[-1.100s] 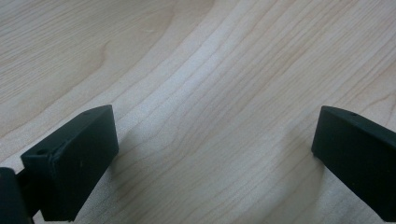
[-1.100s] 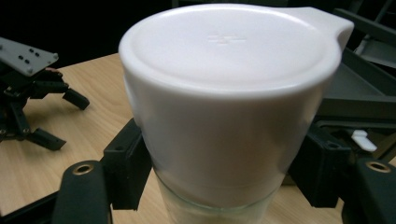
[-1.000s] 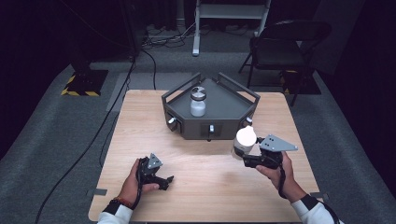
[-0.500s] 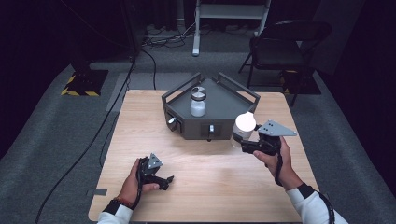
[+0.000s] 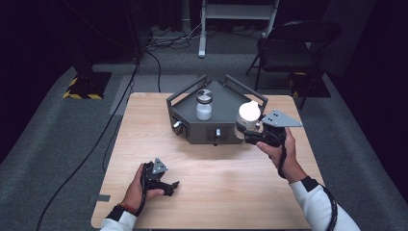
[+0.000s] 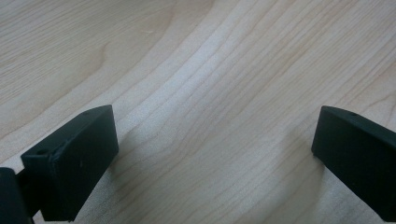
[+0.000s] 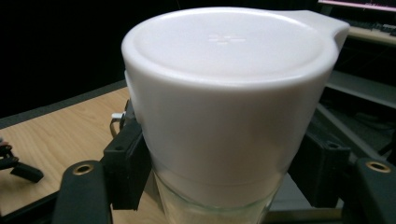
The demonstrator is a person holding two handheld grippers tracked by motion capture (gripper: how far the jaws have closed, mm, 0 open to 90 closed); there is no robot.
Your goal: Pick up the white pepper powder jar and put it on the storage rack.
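Note:
My right gripper (image 5: 249, 131) is shut on a glass jar with a broad white lid (image 5: 249, 114), held upright in the air at the grey tray's right front corner. In the right gripper view the white lid (image 7: 229, 84) looms close, and both black jaws of the gripper (image 7: 219, 179) press on the glass just under it. A second jar with a dark lid (image 5: 204, 105) stands inside the grey railed tray (image 5: 192, 133). My left gripper (image 5: 171, 187) lies on the table near the front left. Its jaws (image 6: 215, 158) are wide apart over bare wood with nothing between them.
The wooden table (image 5: 231, 192) has bare room in front of the tray. Two small knobs show on the tray's front wall. A dark chair (image 5: 293, 45) and a metal stand are on the floor behind the table. Cables run down the left side.
My right hand has lifted the white-lidded jar and carried it up toward the tray's right corner. The left hand has stayed where it was.

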